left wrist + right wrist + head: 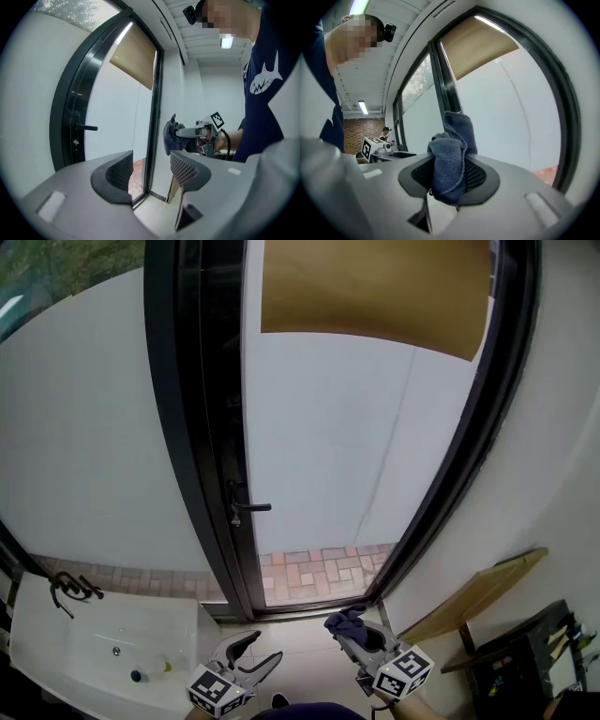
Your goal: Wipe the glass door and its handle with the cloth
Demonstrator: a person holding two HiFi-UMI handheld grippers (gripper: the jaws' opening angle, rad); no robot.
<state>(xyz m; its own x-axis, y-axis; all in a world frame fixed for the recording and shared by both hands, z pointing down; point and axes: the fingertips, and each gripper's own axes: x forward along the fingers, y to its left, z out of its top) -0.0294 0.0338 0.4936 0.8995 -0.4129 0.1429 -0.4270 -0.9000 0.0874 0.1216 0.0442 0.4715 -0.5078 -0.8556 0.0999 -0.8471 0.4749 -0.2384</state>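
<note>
The glass door stands in a black frame, and its black lever handle juts out at mid height on the left side. Low in the head view, my right gripper is shut on a dark blue cloth and is well short of the glass. In the right gripper view the cloth is bunched between the jaws of that gripper. My left gripper is open and empty beside it. The left gripper view shows the handle far ahead and the cloth at the right.
A white basin with a black tap sits at the lower left. A wooden board leans on the right wall beside a black rack. A tan roller blind covers the door's top. Brick paving lies outside.
</note>
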